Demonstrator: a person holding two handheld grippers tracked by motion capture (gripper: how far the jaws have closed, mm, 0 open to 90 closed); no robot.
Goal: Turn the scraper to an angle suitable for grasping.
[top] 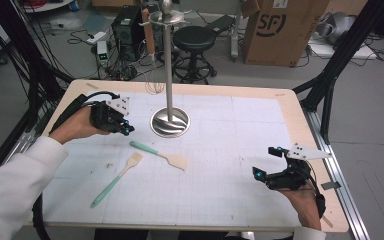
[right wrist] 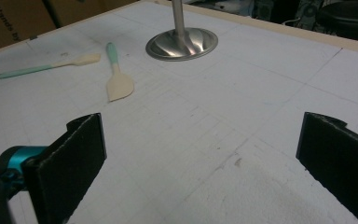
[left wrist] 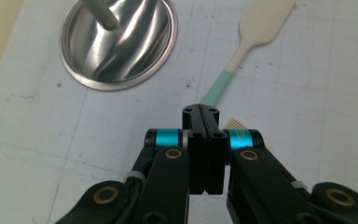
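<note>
Holding your left tool pressed together and empty near the spatula, you keep your right tool spread above the bench.

On my tabletop I count two utensils with mint-green handles: one flat spatula and one slotted brush-like spatula, both toward the left half. One steel stand rises near the far edge, with one whisk hanging from it. I hold two grippers, one in each hand.
</note>
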